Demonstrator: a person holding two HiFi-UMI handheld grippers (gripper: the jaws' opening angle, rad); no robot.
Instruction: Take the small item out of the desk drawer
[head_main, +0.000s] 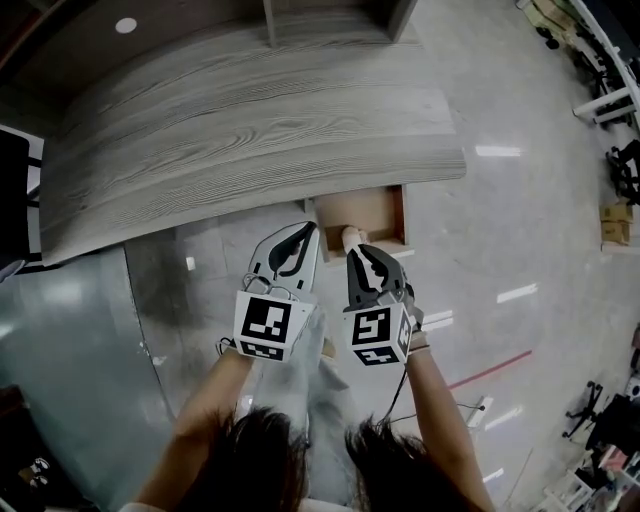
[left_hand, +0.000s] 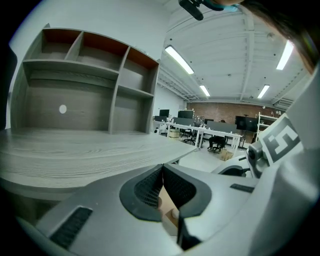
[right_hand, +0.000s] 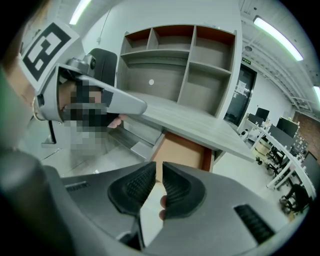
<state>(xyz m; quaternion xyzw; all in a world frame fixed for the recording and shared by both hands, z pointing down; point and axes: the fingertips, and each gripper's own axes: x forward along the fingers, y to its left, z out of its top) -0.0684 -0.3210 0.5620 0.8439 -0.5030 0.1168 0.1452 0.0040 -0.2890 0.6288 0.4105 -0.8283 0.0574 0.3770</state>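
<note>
Grey left claw (head_main: 306, 230), right claw (head_main: 353, 250) clenched | parallel, over drawer (head_main: 378, 210) | pale item (head_main: 350, 236) apparently near

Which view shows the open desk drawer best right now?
The head view: it looks straight down into the drawer, brown floor visible. The right gripper view shows it partly behind the jaws; the left gripper view shows only a brown sliver between its jaws.

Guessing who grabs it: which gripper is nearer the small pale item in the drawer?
Right. The right gripper is at the small pale item, at the front of the drawer; the left gripper sits left of it, by the drawer's side wall.
</note>
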